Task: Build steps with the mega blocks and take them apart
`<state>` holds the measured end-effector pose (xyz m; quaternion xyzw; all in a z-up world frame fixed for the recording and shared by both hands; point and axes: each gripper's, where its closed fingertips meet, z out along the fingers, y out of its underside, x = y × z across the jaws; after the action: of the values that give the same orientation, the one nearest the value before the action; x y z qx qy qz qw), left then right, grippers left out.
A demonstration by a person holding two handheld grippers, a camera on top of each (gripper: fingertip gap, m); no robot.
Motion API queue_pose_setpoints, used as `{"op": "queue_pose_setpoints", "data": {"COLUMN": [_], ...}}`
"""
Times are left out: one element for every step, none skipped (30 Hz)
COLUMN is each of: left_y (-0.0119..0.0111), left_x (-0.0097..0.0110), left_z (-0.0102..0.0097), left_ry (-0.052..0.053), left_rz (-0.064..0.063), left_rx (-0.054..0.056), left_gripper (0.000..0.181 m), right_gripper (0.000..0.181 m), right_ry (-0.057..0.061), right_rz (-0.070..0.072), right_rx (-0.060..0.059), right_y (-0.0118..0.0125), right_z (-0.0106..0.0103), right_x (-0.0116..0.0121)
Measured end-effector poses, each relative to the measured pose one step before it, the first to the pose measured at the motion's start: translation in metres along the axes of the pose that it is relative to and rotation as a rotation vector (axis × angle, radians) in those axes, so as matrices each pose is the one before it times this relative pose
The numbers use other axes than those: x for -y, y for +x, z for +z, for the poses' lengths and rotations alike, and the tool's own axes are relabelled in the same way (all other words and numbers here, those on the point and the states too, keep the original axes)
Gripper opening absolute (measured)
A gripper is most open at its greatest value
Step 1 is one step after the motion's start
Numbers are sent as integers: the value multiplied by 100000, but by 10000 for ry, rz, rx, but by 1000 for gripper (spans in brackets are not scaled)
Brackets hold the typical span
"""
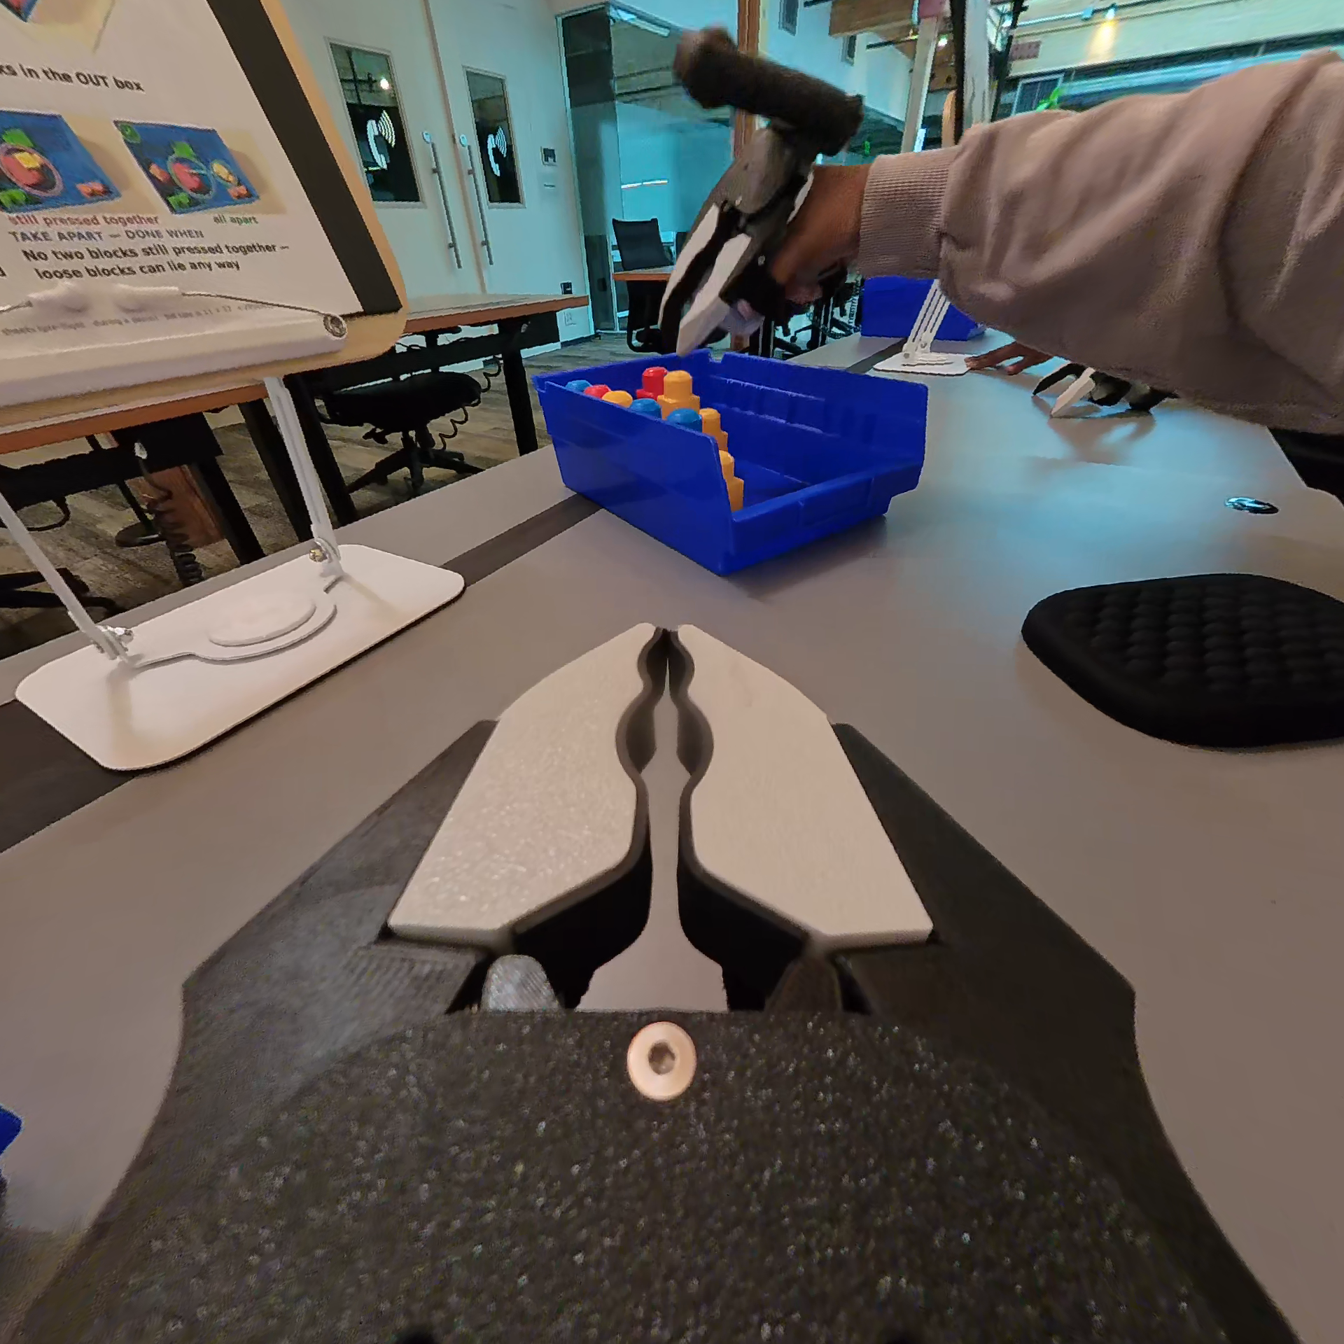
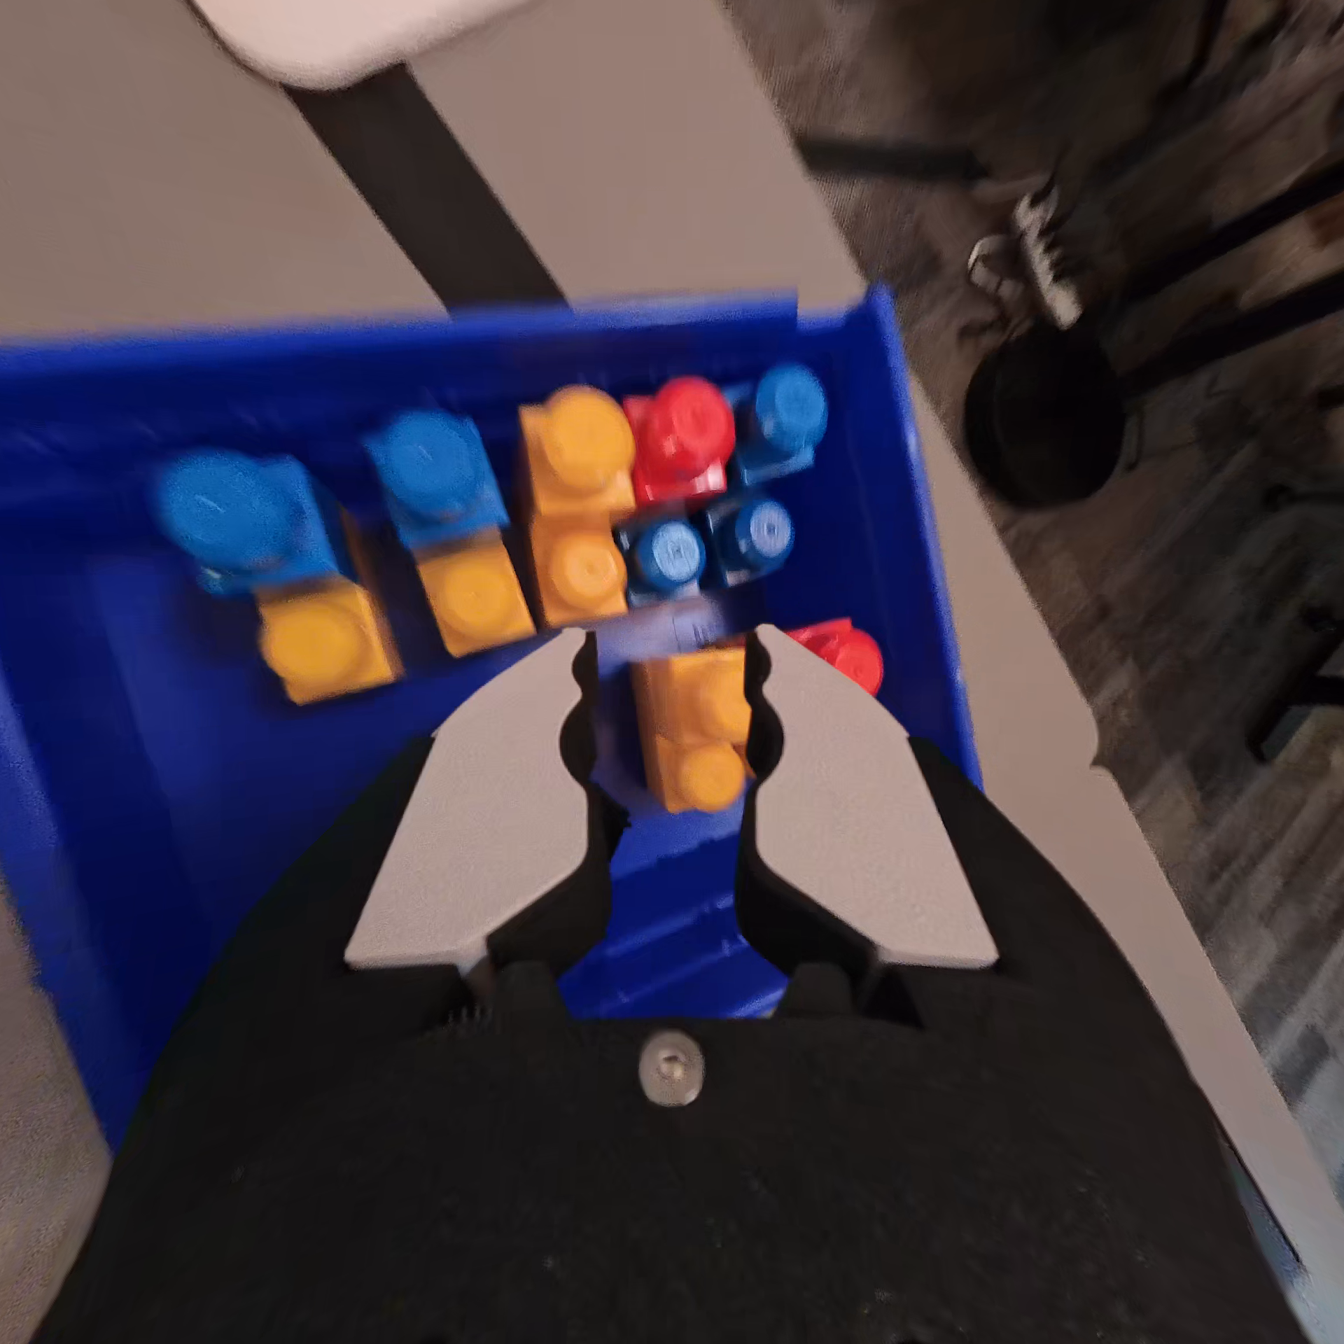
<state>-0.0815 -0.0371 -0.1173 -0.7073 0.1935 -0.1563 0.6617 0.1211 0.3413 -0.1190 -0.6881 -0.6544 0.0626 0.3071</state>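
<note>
Mega blocks (image 2: 582, 509) sit inside the blue bin (image 1: 822, 465); in my right wrist view they are blurred but readable as blue, orange and red pieces, several pressed together in stepped stacks along the bin's far wall; one orange stack (image 2: 694, 727) lies nearer me, a red block (image 2: 844, 654) just beside it at the bin's right wall.

My right tool (image 2: 673, 640) hangs over the bin pointing down at the blocks; its jaws stand apart with nothing between the pads, the orange stack showing through the gap below them; whether the tips touch any block I cannot tell through the blur. From the left wrist view the same tool (image 1: 691, 327) is seen above the bin's far rim, carried by a hand (image 1: 822, 225) in a grey sleeve (image 1: 1091, 218).

My left tool (image 1: 668, 640) is low over the grey desk (image 1: 945, 654), well apart from the bin; its tips are pressed nearly together, holding nothing.

Around: a white stand (image 1: 240, 640) with an instruction sheet (image 1: 167, 167) to the left; a black dimpled pad (image 1: 1193, 654) on the desk to the right; a second blue bin (image 1: 894, 305) farther back; office chairs and glass doors beyond.
</note>
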Motion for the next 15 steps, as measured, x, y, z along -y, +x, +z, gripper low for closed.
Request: {"op": "queue_pose_setpoints", "data": {"left_y": [1, -22, -50, -57, -102, -198, -285, -406, -551, -649, -758, -906, -1081, -1210, -1369], "left_x": [126, 104, 97, 82, 95, 113, 140, 156, 172, 207, 267, 273, 260, 278, 291], "left_z": [-51, -32, -35, -51, -64, -102, -133, -175, -203, -242, -272, -311, -349, -401, -432], "left_ry": [48, 37, 32, 28, 22, 23, 32, 41, 50, 80, 120, 118, 82, 54, 13], "left_rz": [-17, -26, -18, 5, 29, 36, 21, -11, -44, -80, -161, -264, -295, -206, -79], "left_rx": [5, 17, 35, 41, 66, 115, 151, 183, 230, 242, 237, 277, 352, 435, 543], "left_gripper": [0, 0, 0, 0, 0, 0, 0, 0, 0, 0, 0, 0, 0, 0, 0], "right_gripper": [38, 39, 38, 38, 38, 36, 34, 32, 30, 26, 24, 20, 15, 11, 8], "right_ry": [769, 846, 978, 992, 994, 990, 888, 896, 888, 670, 425, 293, 187, 84, 3], "right_rz": [126, 123, 162, 298, 381, 482, 529, 579, 681, 668, 589, 394, 232, 86, -2], "right_rx": [-179, -180, -121, -86, 99, 181, 278, 351, 263, 336, 186, 108, 22, -40, -63], "right_y": [-577, -771, -1037, -1239, -1643, -1921, -2154, -2296, -2113, -2073, -1689, -1397, -1144, -876, -652], "right_z": [-1134, -1134, -1118, -1011, -852, -645, -409, -227, -56, 114, 217, 257, 231, 226, 181], "right_x": [1555, 1725, 1906, 1927, 1841, 1635, 1226, 878, 464, -153, -728, -1075, -1221, -1283, -1234]}}
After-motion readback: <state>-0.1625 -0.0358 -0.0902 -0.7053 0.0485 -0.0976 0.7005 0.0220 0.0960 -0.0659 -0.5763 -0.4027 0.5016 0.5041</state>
